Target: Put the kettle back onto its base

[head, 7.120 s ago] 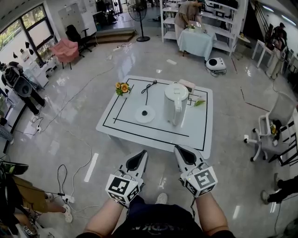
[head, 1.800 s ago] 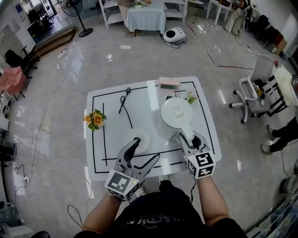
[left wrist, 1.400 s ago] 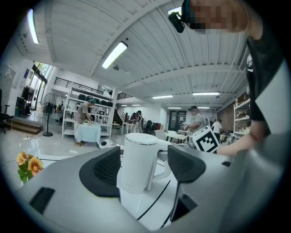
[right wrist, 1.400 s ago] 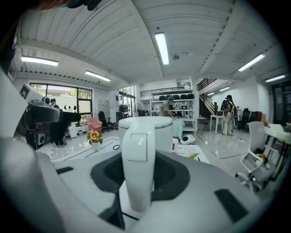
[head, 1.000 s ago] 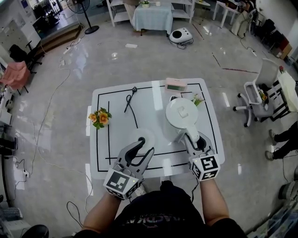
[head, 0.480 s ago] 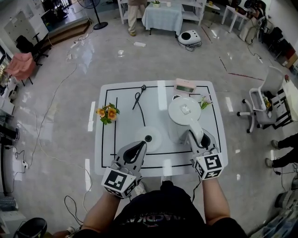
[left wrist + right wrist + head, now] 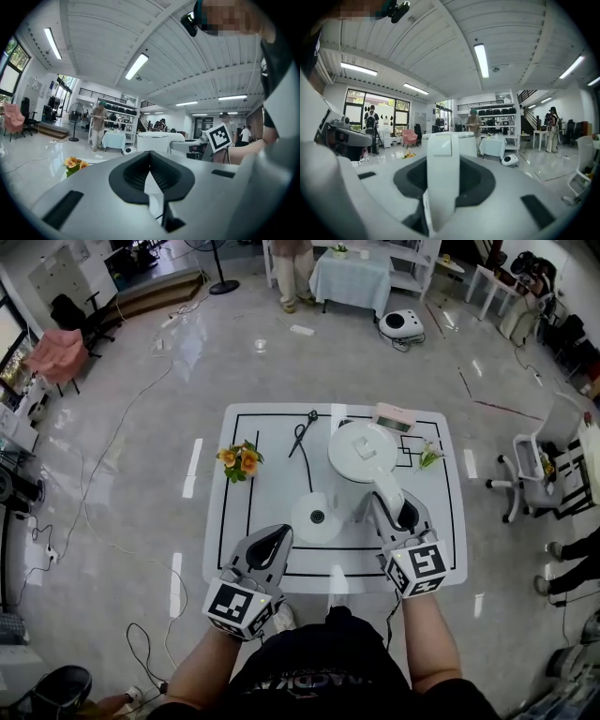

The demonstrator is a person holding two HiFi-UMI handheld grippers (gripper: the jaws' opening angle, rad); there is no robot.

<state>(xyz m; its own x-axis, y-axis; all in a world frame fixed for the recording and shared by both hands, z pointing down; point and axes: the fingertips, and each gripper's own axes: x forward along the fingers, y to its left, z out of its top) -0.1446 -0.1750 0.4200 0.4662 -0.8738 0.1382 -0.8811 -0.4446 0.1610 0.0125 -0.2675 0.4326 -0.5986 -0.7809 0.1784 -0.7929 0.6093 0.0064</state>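
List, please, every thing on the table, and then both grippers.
table: one, white with black lines, in front of the person.
kettle: one, white, right of the base, not on it.
base: one, white with a dark centre, near side of the table.
flowers: one bunch, orange, left side.
cord: one, black, far side.
box: one, pink, far edge, behind the kettle.
sprig: one, green and white, right of the kettle.
left gripper: one, grey, shut, empty, at the near edge.
right gripper: one, grey, shut on the kettle's handle.
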